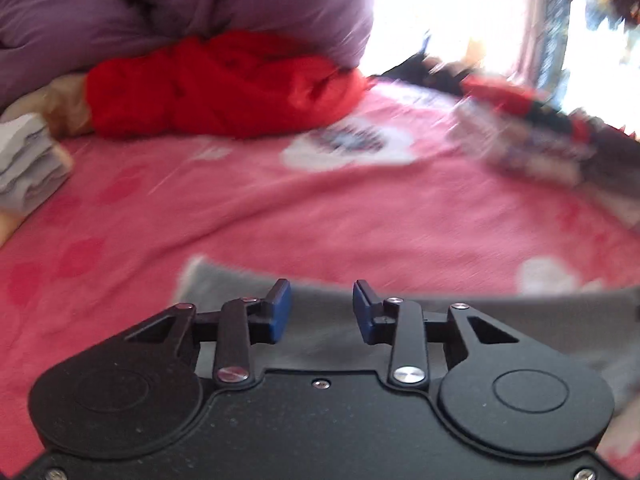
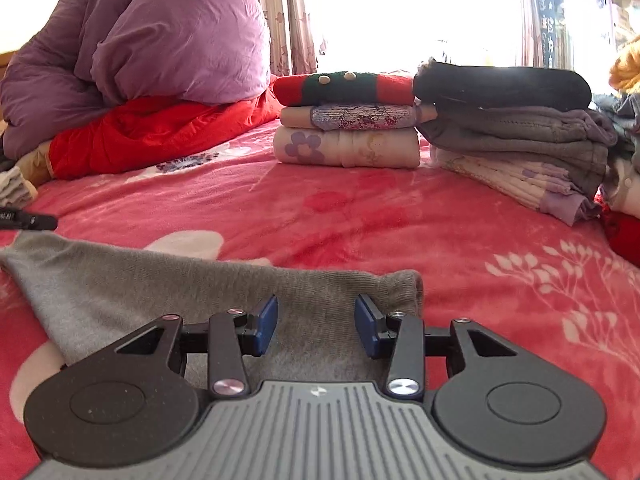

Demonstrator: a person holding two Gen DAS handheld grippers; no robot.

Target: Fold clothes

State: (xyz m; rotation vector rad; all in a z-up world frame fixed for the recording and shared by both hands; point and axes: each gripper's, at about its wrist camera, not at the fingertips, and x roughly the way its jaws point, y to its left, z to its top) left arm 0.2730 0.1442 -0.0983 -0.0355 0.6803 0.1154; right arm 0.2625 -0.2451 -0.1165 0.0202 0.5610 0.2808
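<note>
a: what does the garment look like?
b: the grey knit (image 2: pixel 168 296) lies flat on the pink bedspread (image 2: pixel 400 232), its near part under both tools. in the right view it runs from a pointed corner at the left to a rounded, folded end at the right.

a: is there room around it?
b: yes. the bedspread ahead of its far edge is bare up to a stack (image 2: pixel 346 120) topped by a red and green knit and, beside that, a pile (image 2: pixel 508 120) topped by a black piece. a red bundle (image 2: pixel 160 136) under a purple duvet (image 2: pixel 160 40) lies far left. the left view is blurred; it shows a pale folded pile (image 1: pixel 28 168) at the left edge.

a: and the tools?
b: the right hand-held gripper (image 2: pixel 316 324) tilts down over the rounded end, released, blue pads apart with cloth showing below the gap, nothing pinched. the left hand-held gripper (image 1: pixel 322 310) tilts down over the far edge, likewise released and grasping nothing.
</note>
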